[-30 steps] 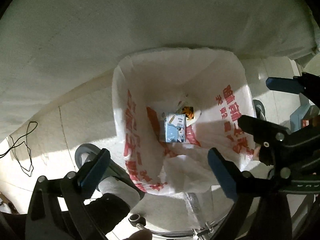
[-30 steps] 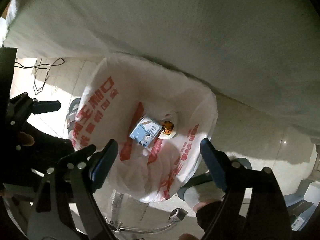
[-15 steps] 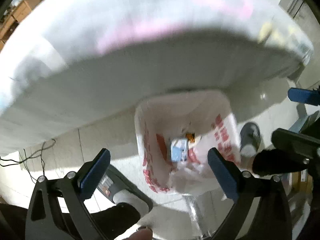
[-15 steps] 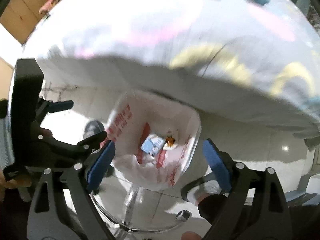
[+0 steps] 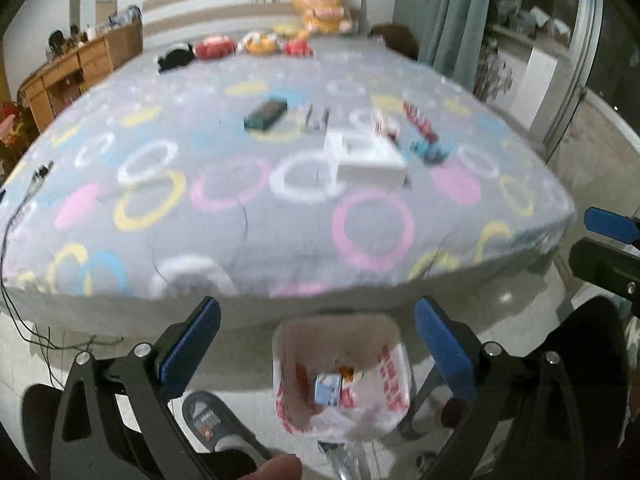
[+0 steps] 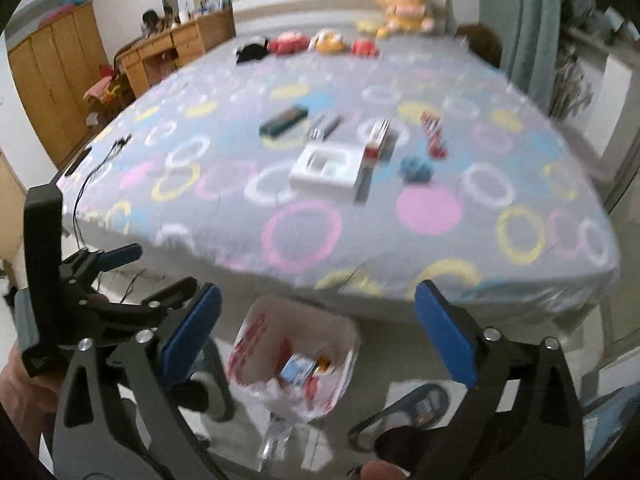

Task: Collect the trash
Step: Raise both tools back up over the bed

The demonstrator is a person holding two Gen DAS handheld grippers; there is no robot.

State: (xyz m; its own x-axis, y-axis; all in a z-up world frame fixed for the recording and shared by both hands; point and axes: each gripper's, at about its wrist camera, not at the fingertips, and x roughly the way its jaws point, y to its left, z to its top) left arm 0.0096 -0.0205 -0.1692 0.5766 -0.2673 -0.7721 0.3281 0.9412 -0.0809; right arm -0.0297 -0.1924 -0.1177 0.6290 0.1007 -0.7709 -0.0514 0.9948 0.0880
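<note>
A white trash bag with red print [image 5: 384, 372] [image 6: 256, 340] hangs open on the floor below the bed's near edge, with a blue carton [image 5: 327, 390] [image 6: 296, 366] inside. On the bed lie a white box [image 5: 366, 156] [image 6: 326, 170], a dark green packet [image 5: 266, 114] [image 6: 284, 120], a red and white wrapper [image 5: 420, 120] [image 6: 434, 134], a small blue item [image 5: 428, 152] [image 6: 416, 168] and a red and white carton [image 6: 376, 144]. My left gripper [image 5: 318, 344] and right gripper [image 6: 318, 322] are open and empty, held above the bag.
The bed [image 5: 248, 208] [image 6: 440, 240] has a grey sheet with coloured rings. Plush toys [image 5: 320, 4] line its far end. Wooden furniture [image 6: 60, 76] stands at the left. A cable [image 5: 24, 200] trails off the bed's left edge. A slippered foot [image 5: 212, 424] is by the bag.
Both grippers have tilted up and drawn back from looking down into the bag. The bed top with its items has come into view and the bag has dropped low in the frames.
</note>
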